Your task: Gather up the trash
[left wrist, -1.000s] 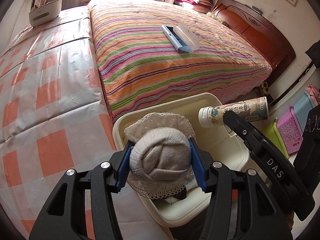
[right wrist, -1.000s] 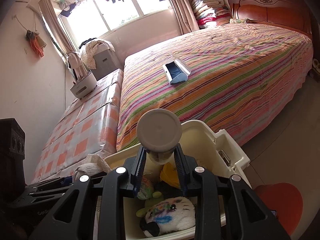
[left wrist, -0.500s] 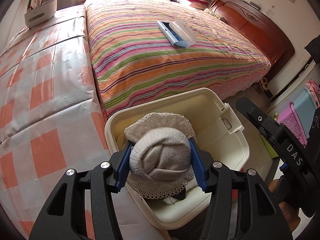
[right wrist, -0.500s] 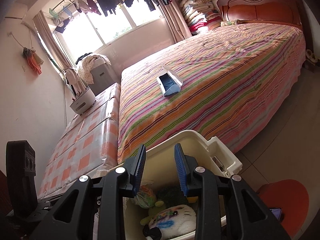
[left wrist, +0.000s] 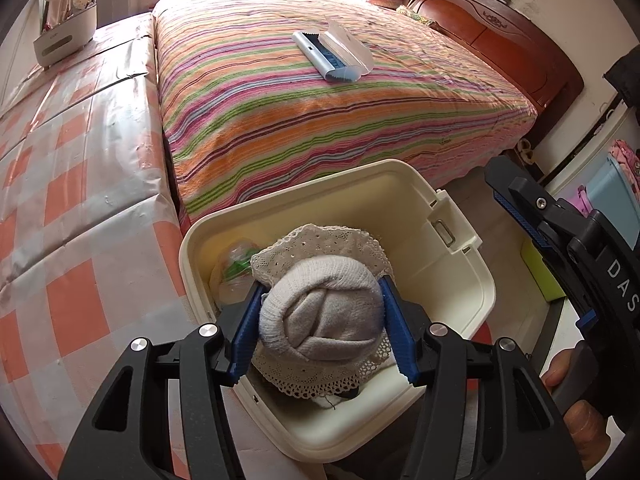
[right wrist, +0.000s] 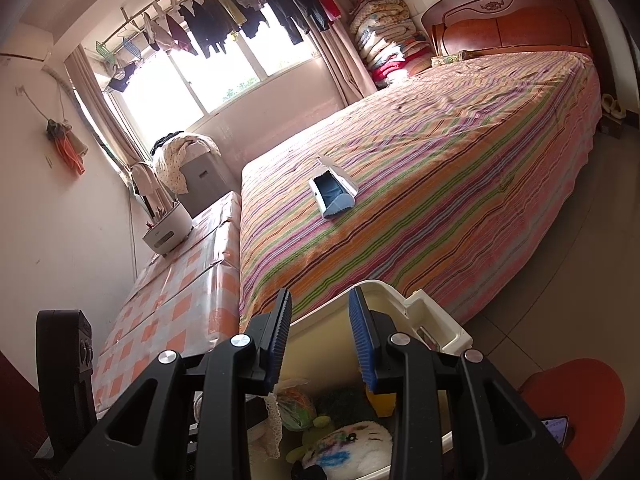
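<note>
My left gripper [left wrist: 320, 320] is shut on a rolled grey sock with a lace cuff [left wrist: 320, 312], held over the cream plastic bin [left wrist: 460, 240] beside the bed. A clear plastic bottle [left wrist: 232, 276] lies inside the bin at its left. My right gripper [right wrist: 320, 336] is open and empty, raised above the bin's [right wrist: 436, 320] near edge; it also shows at the right of the left wrist view [left wrist: 520, 208]. Below it the bin holds a plush toy [right wrist: 352, 448], a plastic bag [right wrist: 296, 404] and something yellow [right wrist: 380, 404].
A striped bed [left wrist: 320, 100] carries a blue and white brush with dustpan [left wrist: 332, 54]. A checked covered surface [left wrist: 72, 200] with a white holder [left wrist: 64, 36] lies left. An orange stool [right wrist: 576, 396] with a phone [right wrist: 556, 428] stands at right. Coloured baskets [left wrist: 616, 188] stand near the wall.
My right gripper let go of the white bottle over the bin, opened and lifted back. The left gripper keeps holding the sock and has shifted slightly over the bin.
</note>
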Demonstrator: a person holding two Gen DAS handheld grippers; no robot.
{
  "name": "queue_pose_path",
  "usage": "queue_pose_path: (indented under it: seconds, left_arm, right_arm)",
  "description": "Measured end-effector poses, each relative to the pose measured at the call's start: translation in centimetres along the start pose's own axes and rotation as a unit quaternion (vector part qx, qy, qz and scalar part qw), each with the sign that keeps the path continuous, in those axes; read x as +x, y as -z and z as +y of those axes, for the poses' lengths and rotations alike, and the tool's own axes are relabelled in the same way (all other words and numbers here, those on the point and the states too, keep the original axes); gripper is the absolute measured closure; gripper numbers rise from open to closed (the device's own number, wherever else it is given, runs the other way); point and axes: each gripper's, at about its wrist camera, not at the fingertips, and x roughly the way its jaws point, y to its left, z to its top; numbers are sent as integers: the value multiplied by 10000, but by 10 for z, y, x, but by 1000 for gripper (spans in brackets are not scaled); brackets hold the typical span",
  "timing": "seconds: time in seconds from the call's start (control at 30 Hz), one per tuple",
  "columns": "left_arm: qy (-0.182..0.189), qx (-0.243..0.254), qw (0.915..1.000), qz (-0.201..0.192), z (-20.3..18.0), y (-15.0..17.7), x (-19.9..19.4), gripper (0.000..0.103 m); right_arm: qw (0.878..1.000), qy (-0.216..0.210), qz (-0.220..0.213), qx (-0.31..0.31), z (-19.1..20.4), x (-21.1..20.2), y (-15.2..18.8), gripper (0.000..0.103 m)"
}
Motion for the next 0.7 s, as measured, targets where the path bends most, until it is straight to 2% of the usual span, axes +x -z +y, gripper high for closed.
queue_pose_path:
  seconds: [0.4,0.57,0.6,0.63,0.7]
  left_arm:
    - [-16,95,10000,-15,-9,0,0,45]
    - [-88,196,9997,-107,-14,0,-4,40]
    - [-121,229,9996,-121,-15,1,-5,37]
    - [-168,251,9994,-160,-16,2,-7,26]
    - [-287,280,9987,-311,-17,4,-14,22]
  right_arm:
    - [9998,23,-161,97,-3,-6,-1,73]
    - [9996,28,-263,127,-4,-9,-2,73]
    - [9995,31,-282,144,-4,-9,-2,73]
    - [9994,39,-298,164,-5,-10,-2,73]
    - [9992,67,-330,215,-7,-11,-1,73]
